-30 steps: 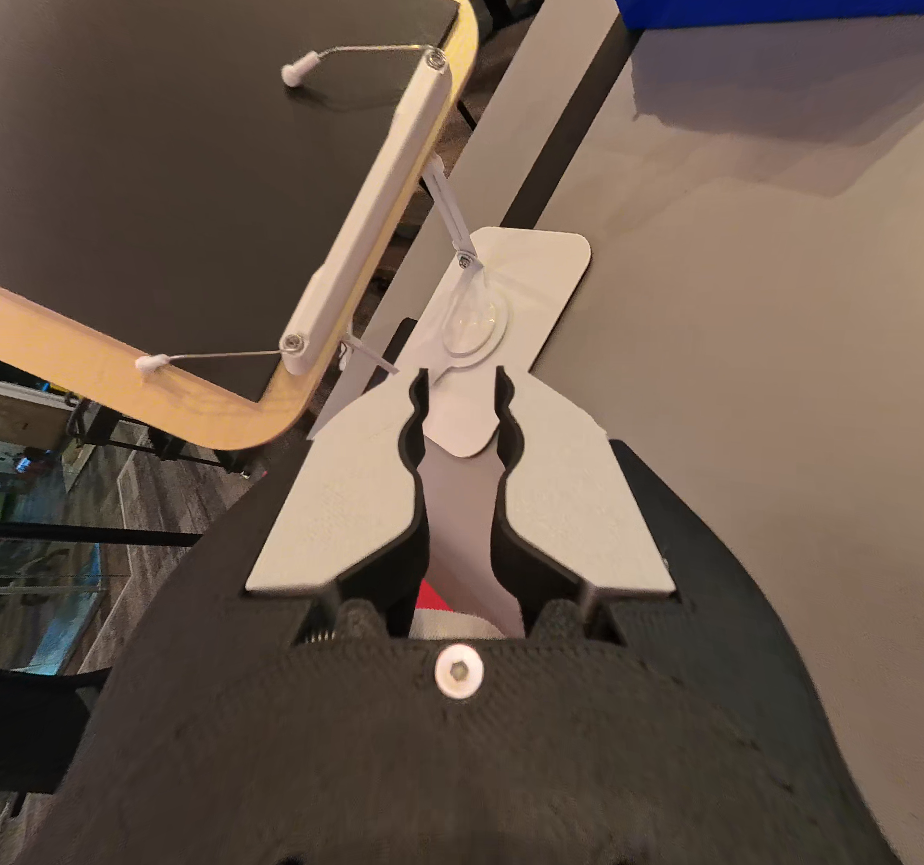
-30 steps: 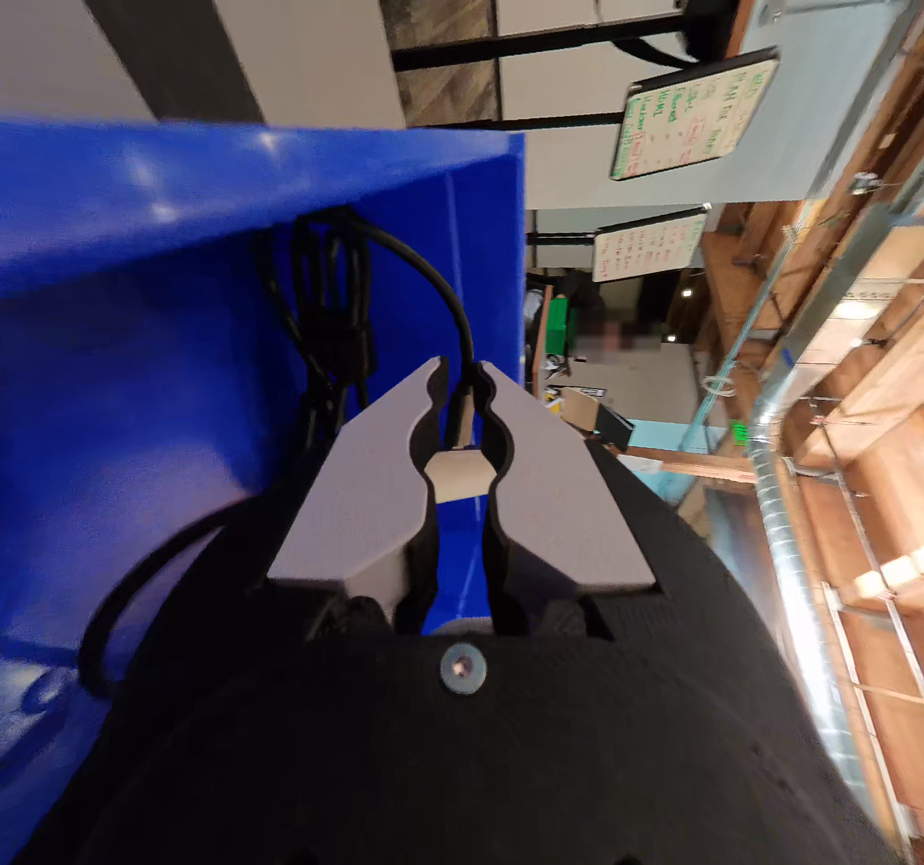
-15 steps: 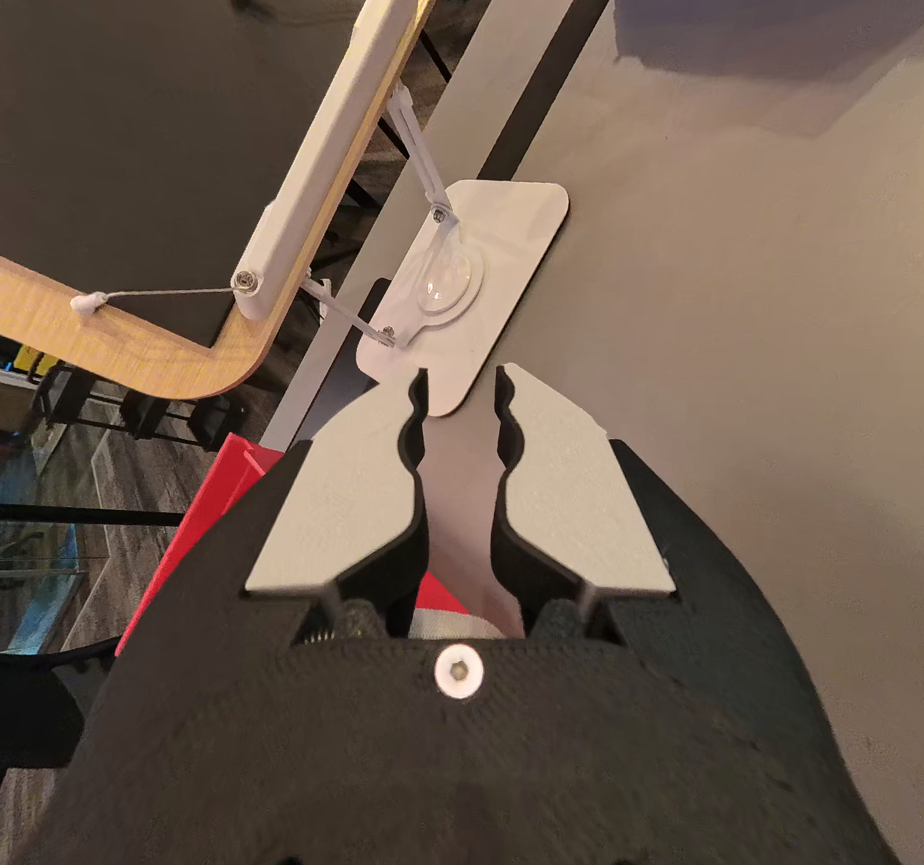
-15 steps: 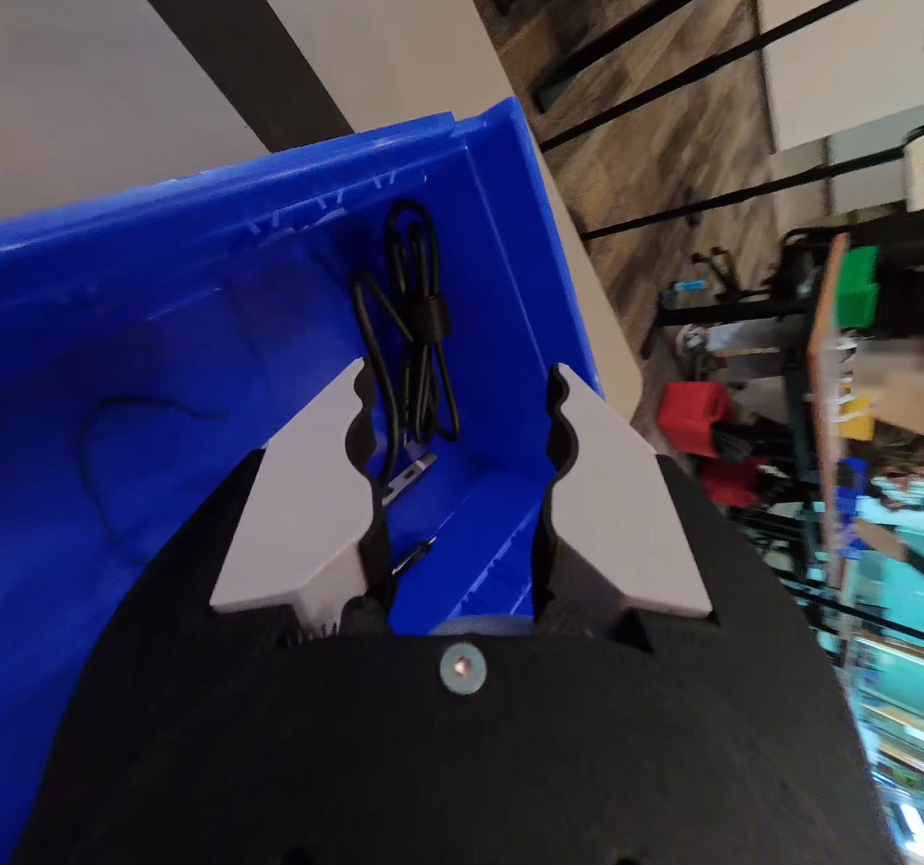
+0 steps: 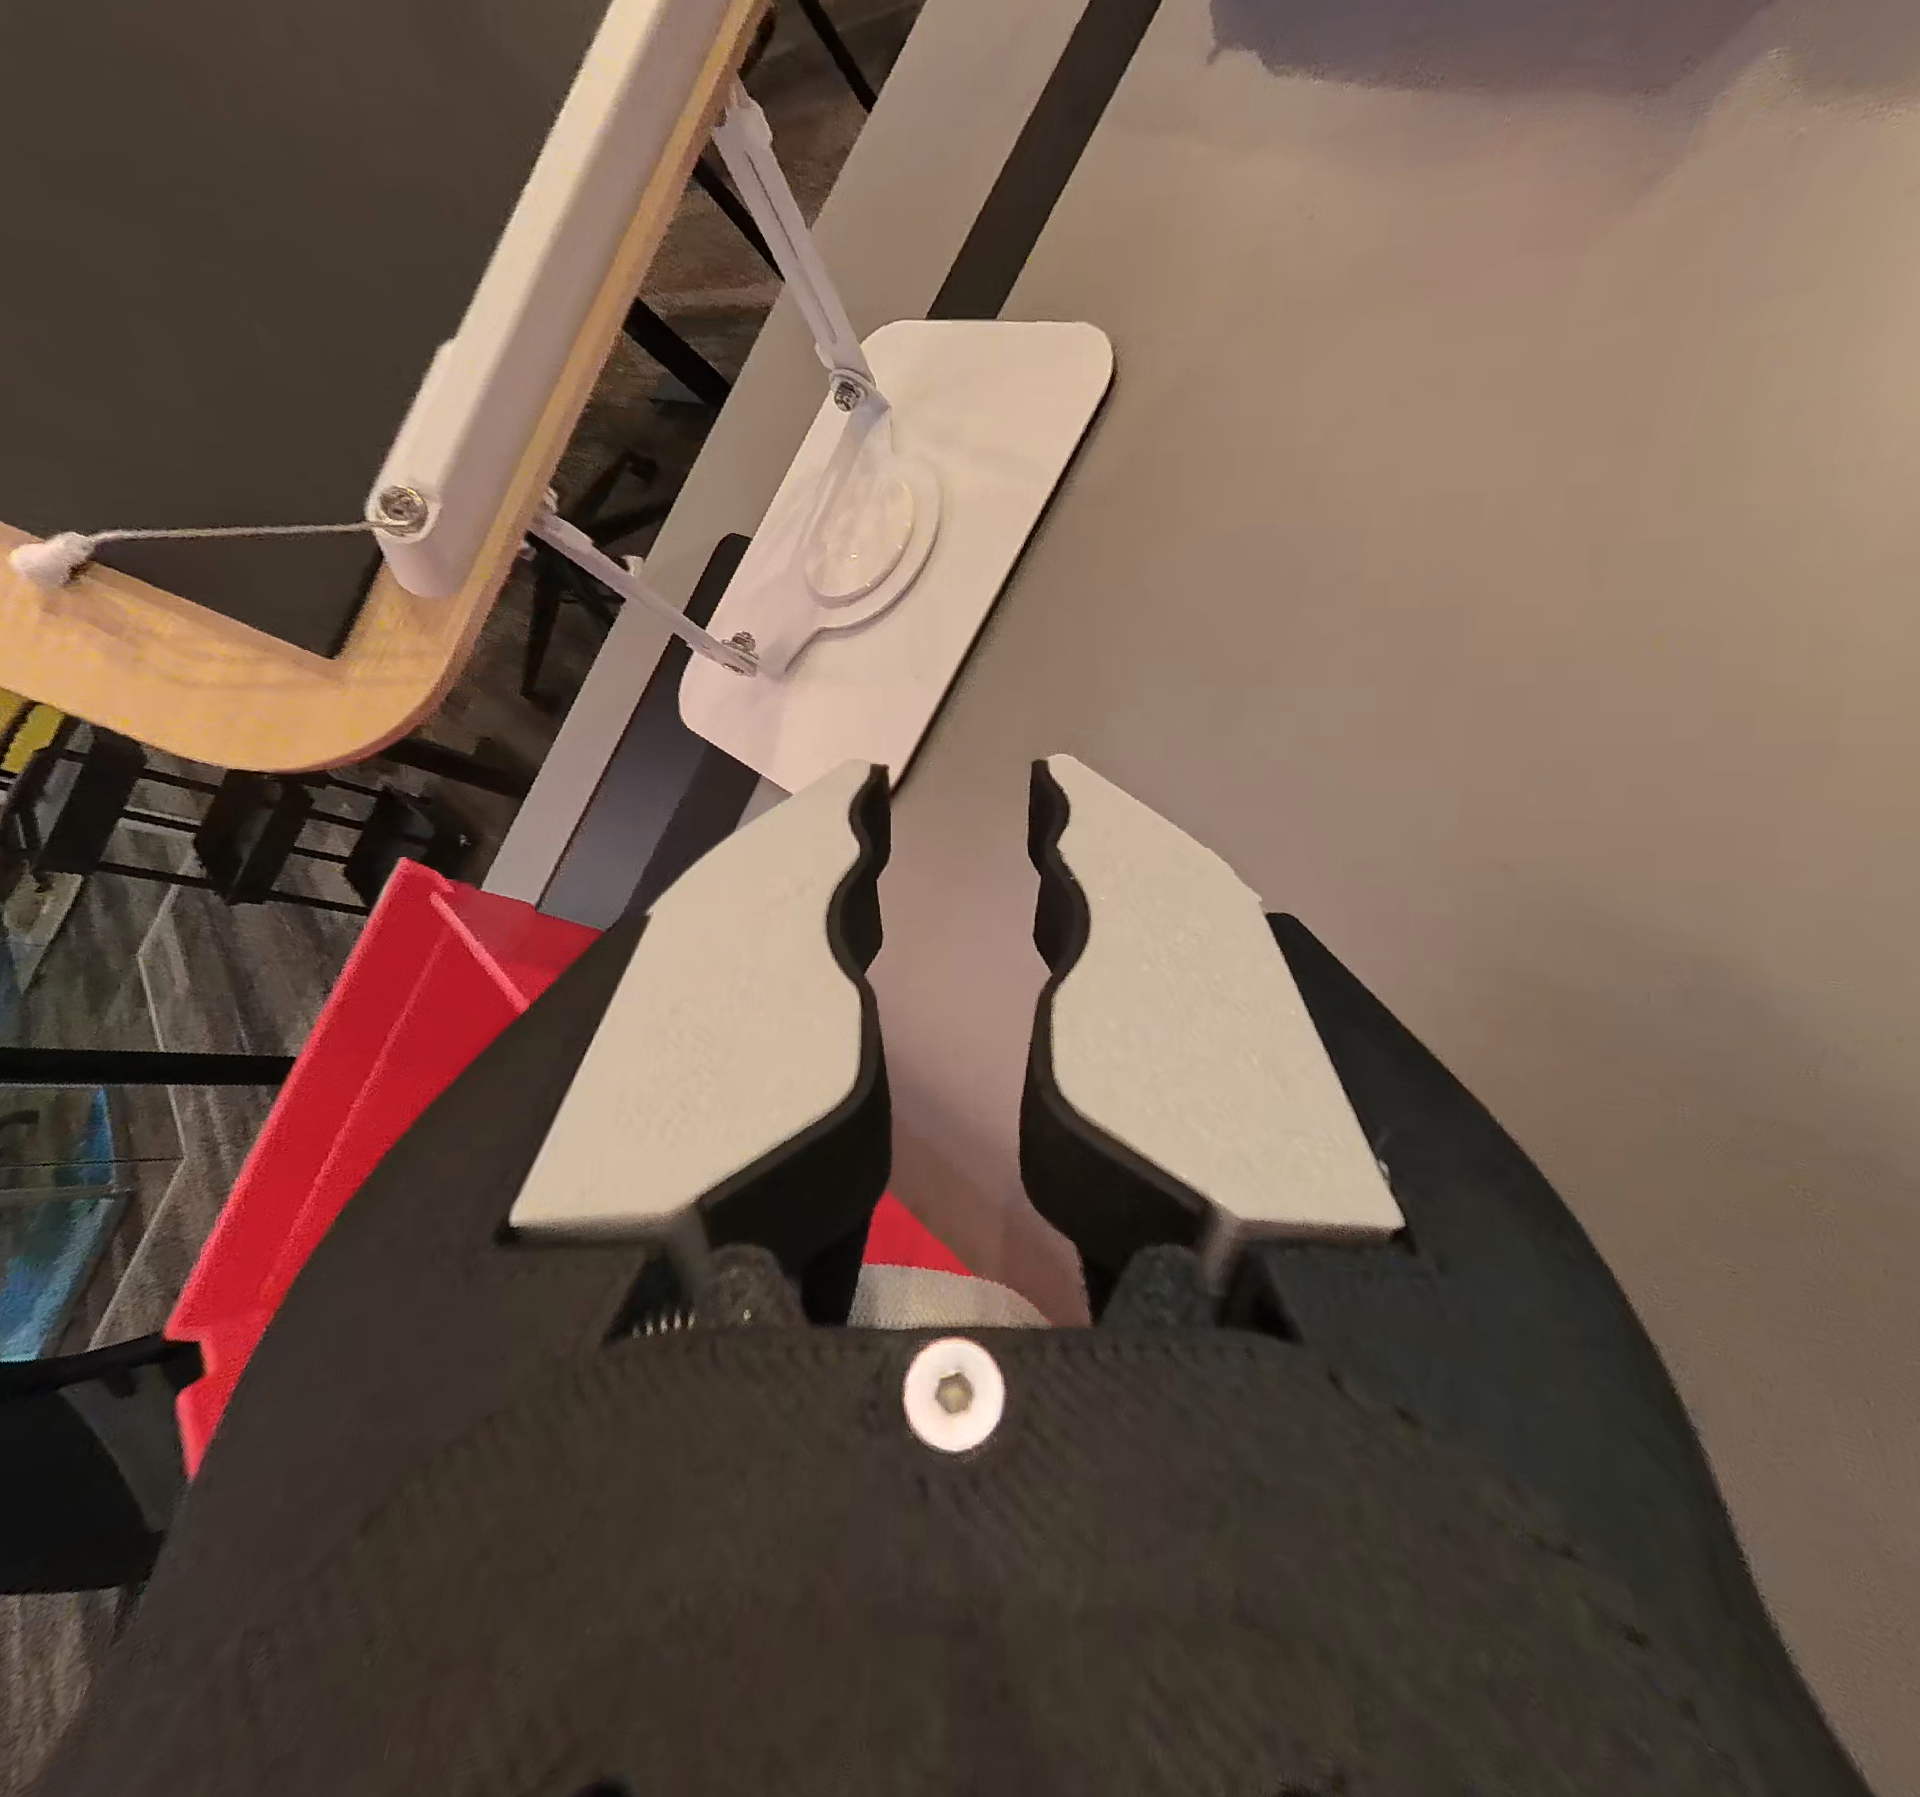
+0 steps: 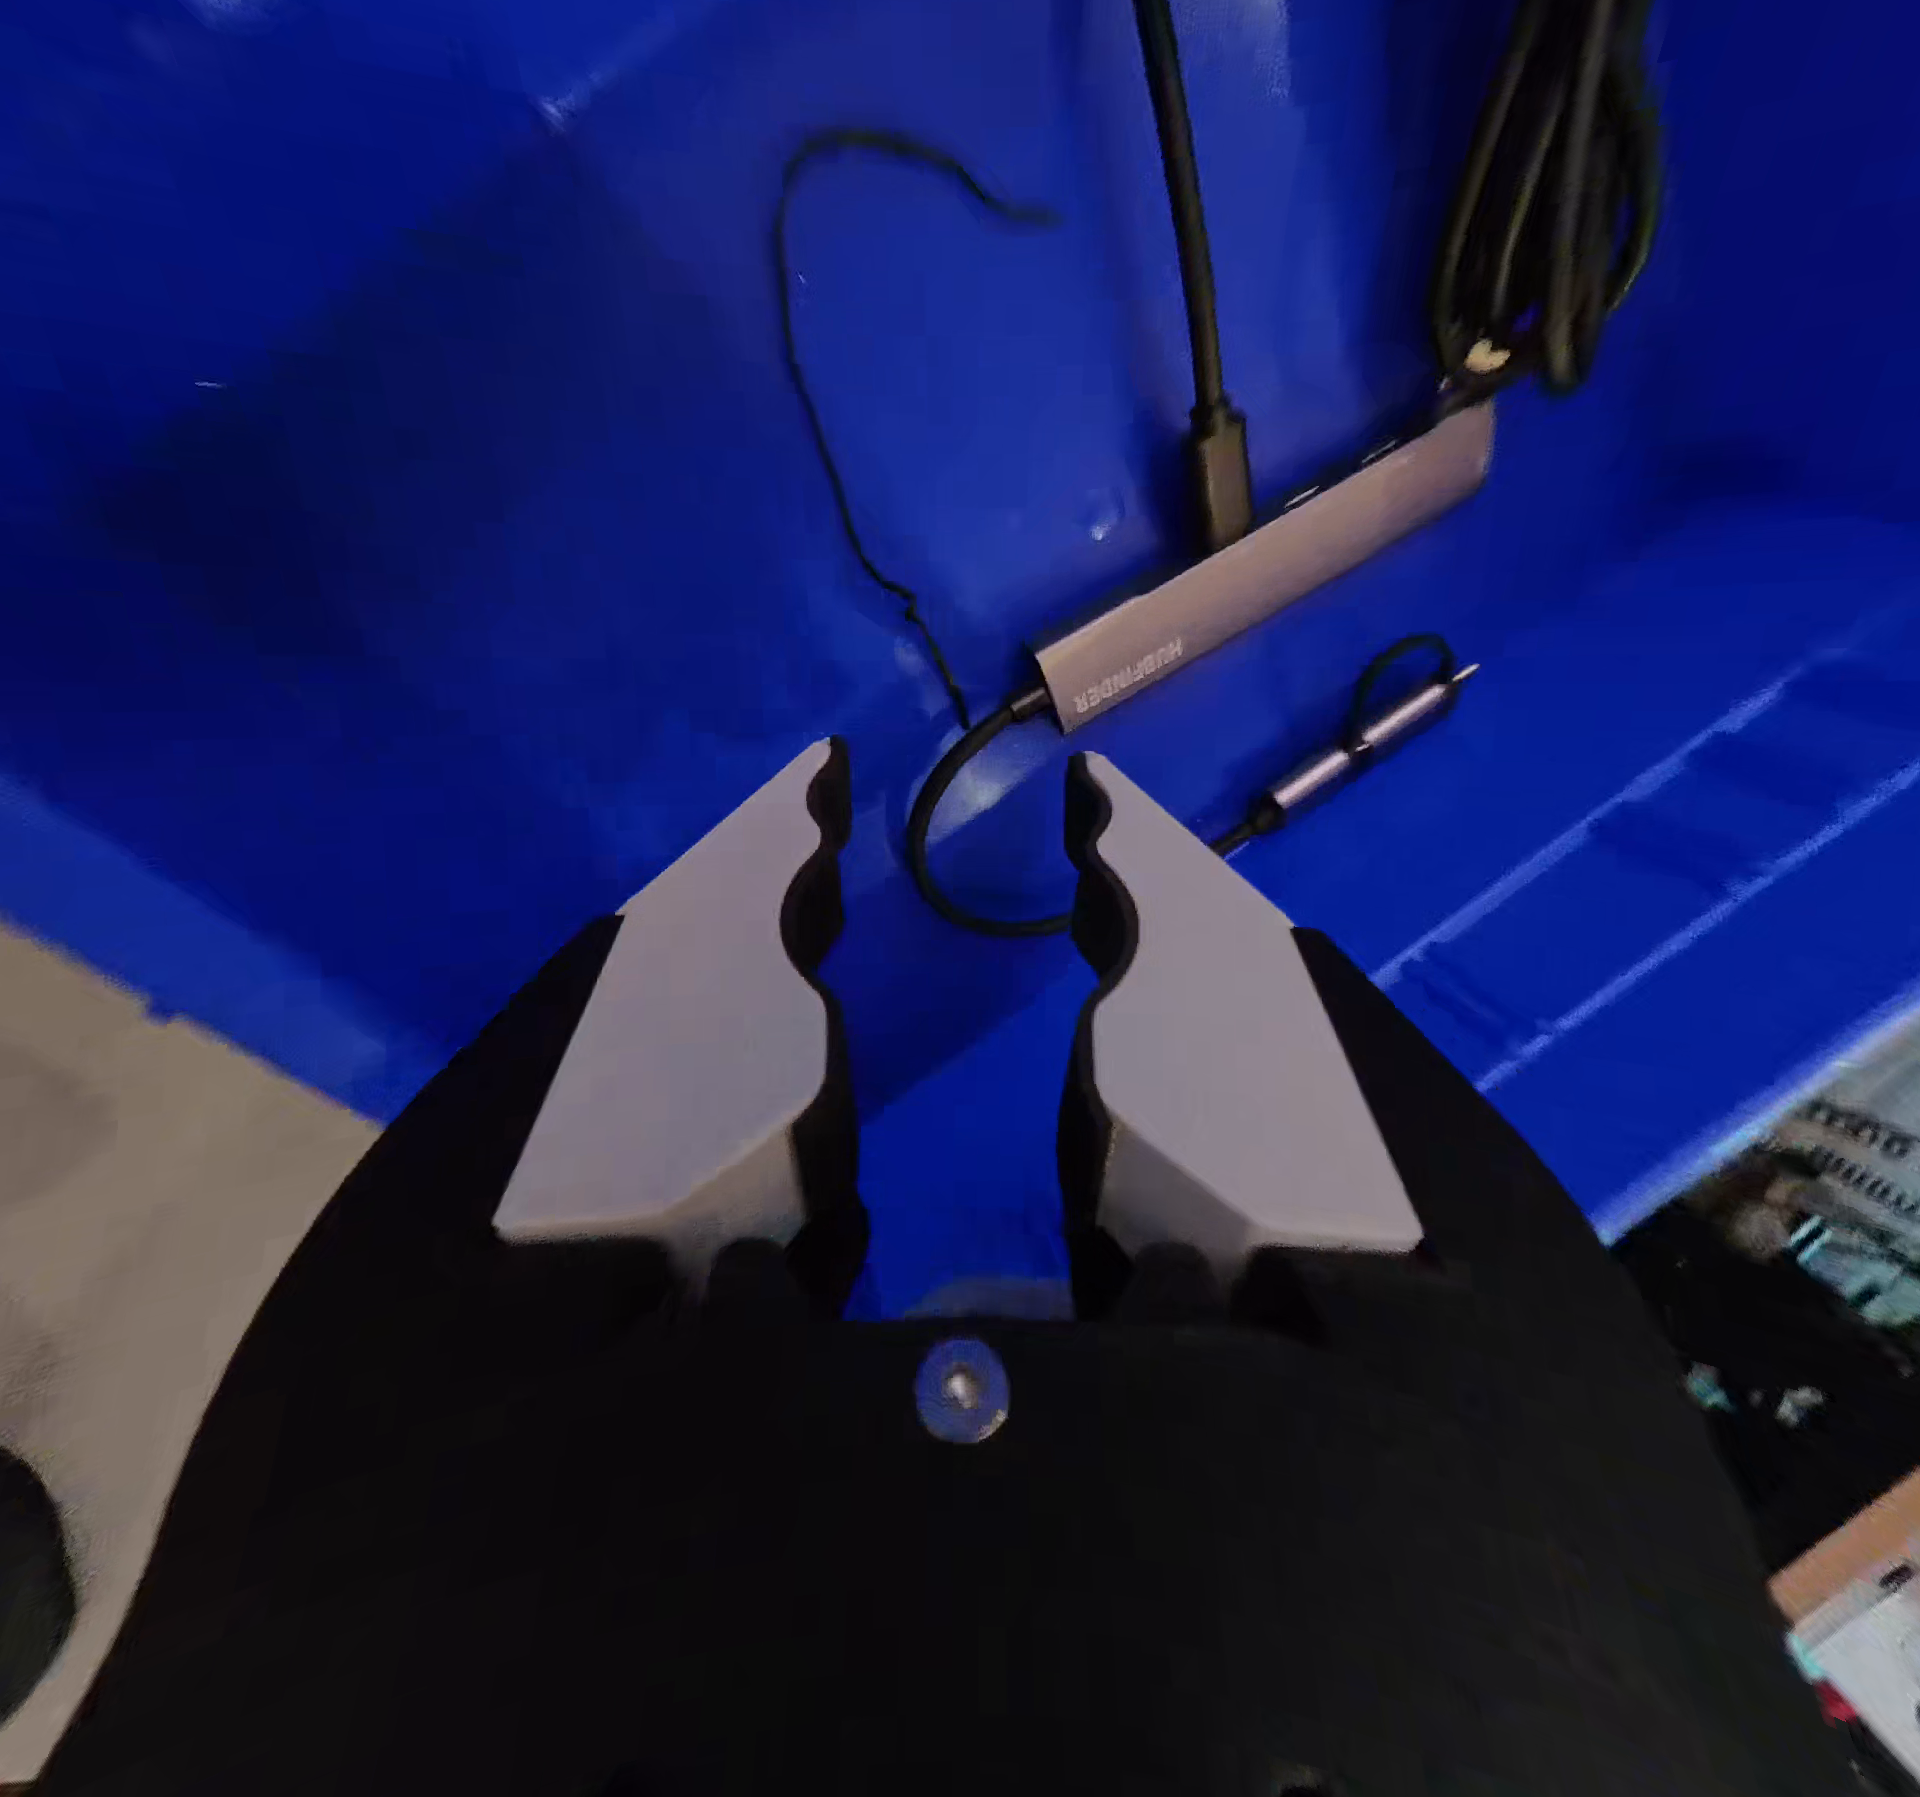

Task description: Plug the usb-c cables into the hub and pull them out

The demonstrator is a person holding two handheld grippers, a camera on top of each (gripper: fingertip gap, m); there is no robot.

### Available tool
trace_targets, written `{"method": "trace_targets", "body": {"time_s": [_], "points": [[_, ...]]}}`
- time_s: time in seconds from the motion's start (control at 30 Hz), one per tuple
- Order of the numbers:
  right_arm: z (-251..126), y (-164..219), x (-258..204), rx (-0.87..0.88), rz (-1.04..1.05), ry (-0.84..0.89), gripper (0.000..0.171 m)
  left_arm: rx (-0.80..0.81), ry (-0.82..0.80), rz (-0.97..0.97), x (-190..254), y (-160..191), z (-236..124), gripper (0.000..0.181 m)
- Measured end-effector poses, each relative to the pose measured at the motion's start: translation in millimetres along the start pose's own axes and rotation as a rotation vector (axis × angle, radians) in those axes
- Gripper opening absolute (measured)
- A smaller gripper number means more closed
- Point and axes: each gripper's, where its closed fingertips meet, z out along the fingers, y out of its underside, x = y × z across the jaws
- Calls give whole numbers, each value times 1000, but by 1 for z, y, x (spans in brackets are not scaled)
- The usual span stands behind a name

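— Where is the hub (image 6: 1262, 571) found?
— In the blue bin (image 6: 416, 397), one black cable (image 6: 1179, 189) plugged in.
— The hand-held grippers?
— The right (image 6: 951, 760) is held spread above the bin; the left (image 5: 958, 776) is spread, empty, over the worktop (image 5: 1455, 604).

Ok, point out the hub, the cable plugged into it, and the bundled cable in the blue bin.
hub (image 6: 1262, 568), right wrist view, middle of its grey body.
plugged cable (image 6: 1218, 474), right wrist view, its black connector.
bundled cable (image 6: 1548, 147), right wrist view, mid-coil.

One hub (image 6: 1262, 571), one blue bin (image 6: 416, 397), one red bin (image 5: 343, 1072).
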Motion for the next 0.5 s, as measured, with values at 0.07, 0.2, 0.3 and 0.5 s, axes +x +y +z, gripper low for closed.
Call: {"method": "trace_targets", "body": {"time_s": [0.07,0.2,0.3,0.5], "points": [[8,-2,-2,-1,28,16,30,4,13,-11,5,1,1,25],[13,0,3,-45,47,45,5,6,35,-18,14,5,7,25],[14,-3,7,3,81,27,3,1,50,-7,21,8,15,25],[-7,-12,31,139,131,148,0,5,82,-10,34,13,25,25]]}}
